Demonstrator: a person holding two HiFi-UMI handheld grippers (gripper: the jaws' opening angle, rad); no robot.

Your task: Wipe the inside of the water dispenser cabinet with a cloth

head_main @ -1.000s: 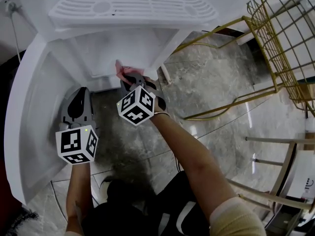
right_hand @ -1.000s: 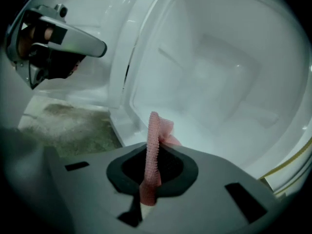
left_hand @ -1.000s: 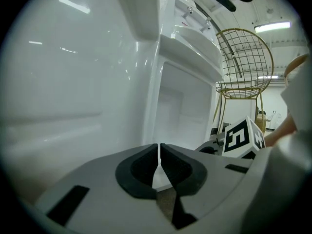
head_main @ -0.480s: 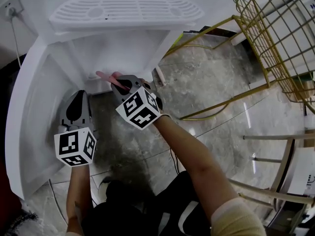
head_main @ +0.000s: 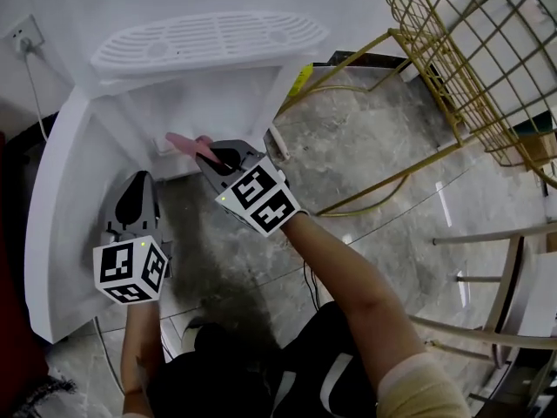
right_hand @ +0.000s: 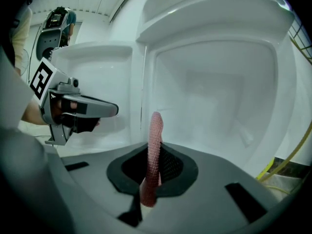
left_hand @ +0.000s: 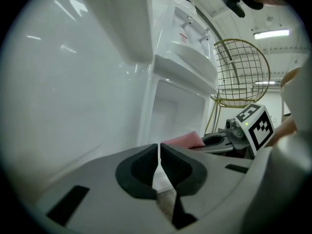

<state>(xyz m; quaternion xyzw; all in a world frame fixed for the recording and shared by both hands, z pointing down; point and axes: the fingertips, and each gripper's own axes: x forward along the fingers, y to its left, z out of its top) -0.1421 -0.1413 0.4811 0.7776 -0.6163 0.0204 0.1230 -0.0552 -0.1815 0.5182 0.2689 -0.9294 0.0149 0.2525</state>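
While its lower part is pinched between the closed jaws of the right claw (right_hand: 153,172), the pink textured cloth (right_hand: 155,130) is held edge-on. A free strip is thus left standing beyond the tips, and this grip is judged to be chosen so that soft fabric, not hard plastic, is presented to the walls. The right claw is aimed into the open mouth of the white water dispenser cabinet (right_hand: 214,96), with the cloth raised before the seam at the cavity's left edge. Whether the fabric is touching the wall cannot be told from any view.

The left claw (left_hand: 159,167) is drawn together to a thin slit, and nothing is gripped in it. It is held nearer and to the left, just beside the inner face of the white plastic door (head_main: 52,225). The door is swung wide to the left so that the cavity is exposed. This claw is judged to be kept out of the wiping path, and perhaps ready to steady the door.

Above the cavity, the white slotted drip tray (head_main: 209,37) is seen from the head view. The cabinet is stood on the grey marbled floor (head_main: 365,164), and a gold wire chair (head_main: 470,68) is set well apart at the far right. The inside is judged to be mostly unwiped as yet.
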